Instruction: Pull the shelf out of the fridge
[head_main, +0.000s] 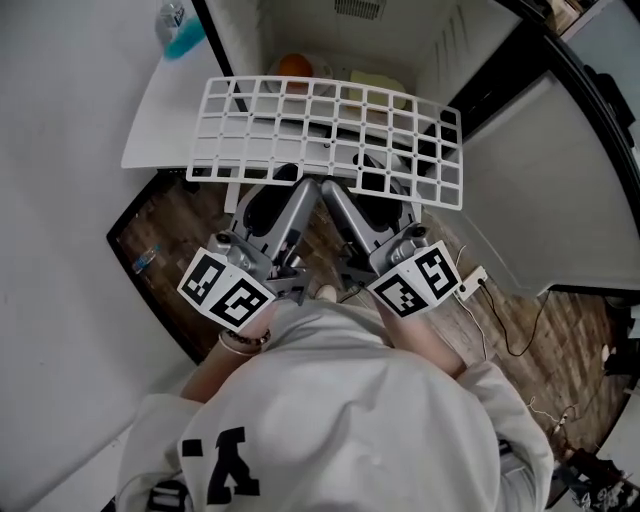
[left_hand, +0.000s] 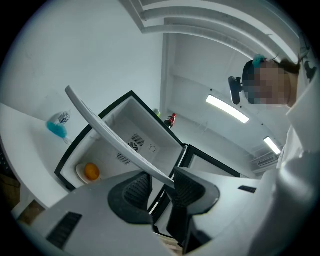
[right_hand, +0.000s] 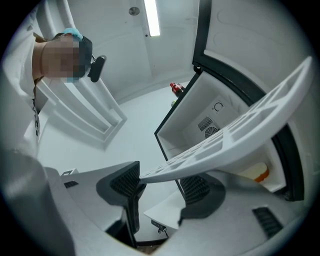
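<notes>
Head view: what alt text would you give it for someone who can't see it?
A white grid shelf is held by its near edge in the left gripper and right gripper, seen from above. Beyond it stands the open fridge with an orange inside.

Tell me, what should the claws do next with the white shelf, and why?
Probably pull the shelf back a little, away from the fridge. Left claw and right claw grip its near edge, and it hangs over the opening above the orange.
</notes>
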